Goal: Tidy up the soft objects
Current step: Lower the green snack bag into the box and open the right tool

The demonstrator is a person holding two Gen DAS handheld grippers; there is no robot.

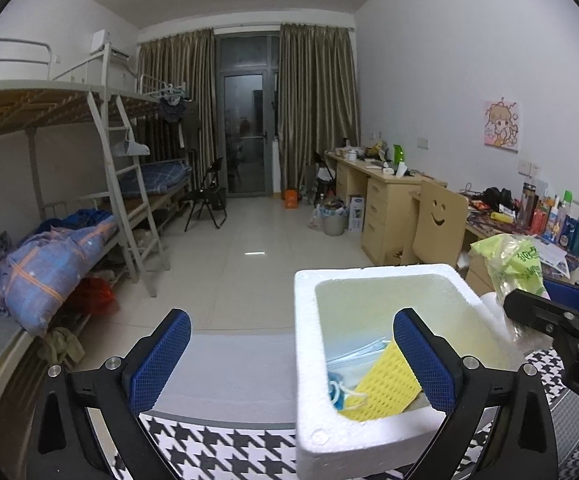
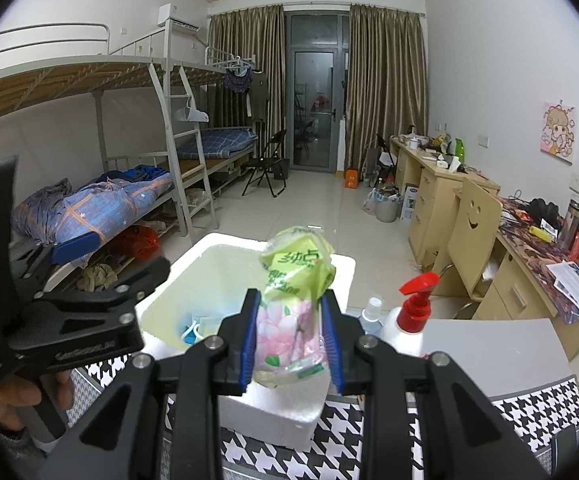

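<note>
Clamped in our right gripper (image 2: 292,336), the tissue pack (image 2: 295,280) should lower well inside the foam box (image 2: 161,300) before release, while our left gripper (image 1: 289,364) hangs open.

left gripper (image 1: 291,354) with its blue-padded fingers spread wide and nothing between them, above a houndstooth cloth (image 1: 209,444). the right finger reaches over a white foam box (image 1: 309,360) standing on the cloth. inside the box lie a yellow sponge (image 1: 385,388) and blue face masks (image 1: 353,356), the sponge partly over the masks. at the right edge, the right gripper (image 1: 545,304) grips a green plastic packet (image 1: 509,264) just beyond the box's far right corner. background: bunk beds (image 1: 49,128) at left, desks (image 1: 385,196) at right, curtains (image 1: 317,104) flanking a glass door (image 1: 245,128).
</note>
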